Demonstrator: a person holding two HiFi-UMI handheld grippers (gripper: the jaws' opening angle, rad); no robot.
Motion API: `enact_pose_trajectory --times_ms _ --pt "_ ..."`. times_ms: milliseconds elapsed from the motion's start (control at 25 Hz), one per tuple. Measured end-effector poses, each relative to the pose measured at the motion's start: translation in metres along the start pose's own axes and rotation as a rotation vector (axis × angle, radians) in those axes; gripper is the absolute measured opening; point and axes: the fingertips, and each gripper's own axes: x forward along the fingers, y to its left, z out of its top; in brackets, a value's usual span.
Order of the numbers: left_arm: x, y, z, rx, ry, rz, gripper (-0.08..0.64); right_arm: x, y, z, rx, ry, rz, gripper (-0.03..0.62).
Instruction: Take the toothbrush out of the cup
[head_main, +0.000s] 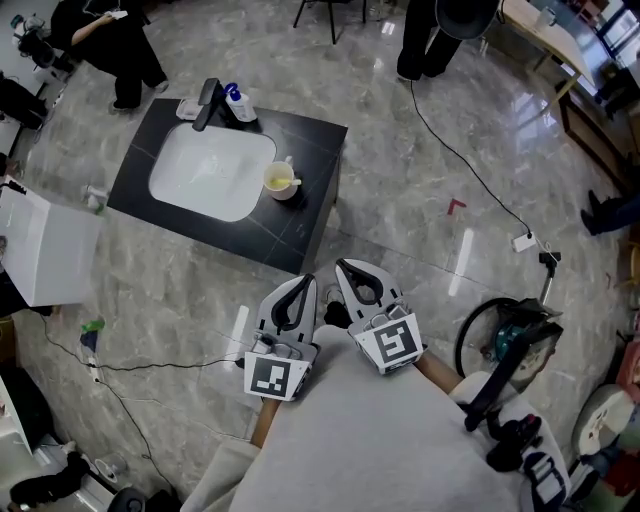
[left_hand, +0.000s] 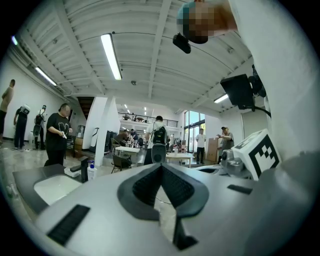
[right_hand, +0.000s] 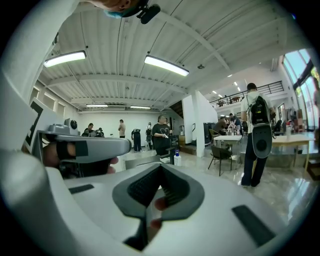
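Sink counter (head_main: 305, 225): cup (head_main: 281, 180) well beyond jaws

bare floor (head_main: 400, 225) fronts the counter (head_main: 300, 225); faucet (head_main: 208, 104) and bottle (head_main: 241, 106) stand beyond the cup (head_main: 281, 181).

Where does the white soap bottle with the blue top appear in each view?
Head view: white blue-topped bottle, upper left, behind the white basin.
Left gripper view: bottle, left, below mid-height.
Right gripper view: bottle, near centre.
Shared landmark: black tap beside it.
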Motion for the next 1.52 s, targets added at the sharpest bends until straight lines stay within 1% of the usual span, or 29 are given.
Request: enact_pose_trajectory --times_ms 240,360,480,560,720,840,1040,1280,1520 --pt "0.024 0.009 0.006 0.011 0.002 0.007 0.003 0.015 -0.019 0.002 0.031 -0.004 -0.001 0.005" --pt "0.028 0.014 0.005 0.049 0.018 0.018 0.003 0.019 -0.023 0.001 0.039 -0.003 0.013 0.005" --pt "0.03 0.017 0.007 0.016 0.014 0.043 0.003 0.025 -0.024 0.002 0.04 -0.005 0.03 0.005" --pt "0.028 0.021 0.005 0.009 0.016 0.056 0.003 0.028 -0.023 0.002 0.042 -0.008 0.039 0.005" --pt "0.024 0.031 -0.003 0.036 0.037 0.069 0.003 0.032 -0.016 0.001 0.051 -0.007 0.053 0.005" --pt "0.021 0.036 -0.005 -0.01 0.032 0.08 0.003 0.034 -0.012 0.005 0.04 -0.012 0.059 0.005" --pt "0.016 0.054 -0.011 -0.033 0.037 0.084 0.003 0.045 -0.003 0.019 0.063 -0.046 0.06 0.005" --pt "0.005 0.079 -0.014 -0.045 0.038 0.073 0.004 0.064 0.025 0.038 0.074 -0.08 0.128 0.005" --pt "-0.008 0.103 -0.014 -0.045 0.038 0.058 0.003 0.081 0.048 0.041 0.079 -0.068 0.178 0.005"
